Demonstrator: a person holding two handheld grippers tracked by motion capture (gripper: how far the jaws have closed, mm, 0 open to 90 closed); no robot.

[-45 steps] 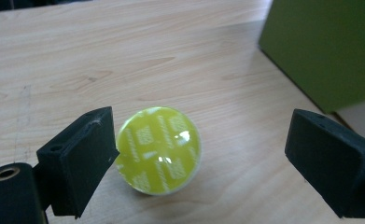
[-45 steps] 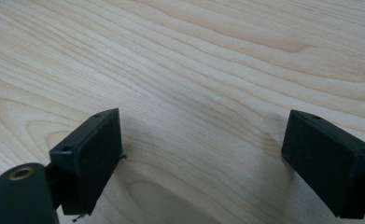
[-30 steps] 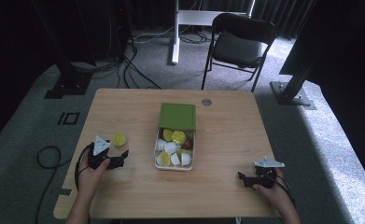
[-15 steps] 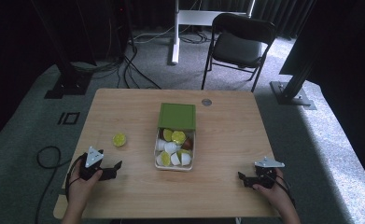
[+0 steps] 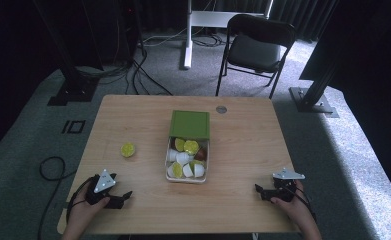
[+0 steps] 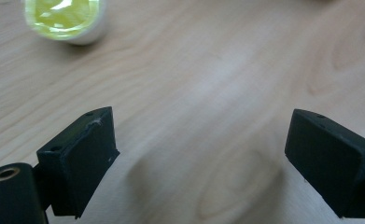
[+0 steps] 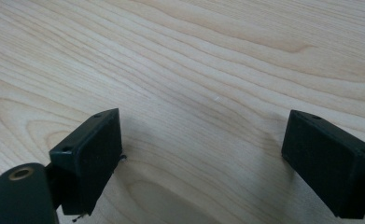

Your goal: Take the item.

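Note:
A small round cup with a yellow-green top (image 5: 128, 149) stands alone on the wooden table (image 5: 133, 117), left of the middle; it also appears at the top left of the left gripper view as the cup (image 6: 66, 18). My left gripper (image 5: 124, 196) lies low near the table's front left edge, below that cup, open with nothing between its fingers (image 6: 80, 161). At the front right my right gripper (image 5: 261, 191) rests on the wood, open and empty, its fingers (image 7: 89, 156) wide apart.
A white box (image 5: 168, 165) with a raised green lid (image 5: 190, 124) sits at the table's middle and holds several white and yellow-green cups. A small grey disc (image 5: 221, 109) lies near the far edge. A folding chair (image 5: 255, 47) and cables stand beyond the table.
My left gripper has drawn back from the lone cup toward the front left edge and sunk lower; the cup stays where it was. The right gripper has kept still.

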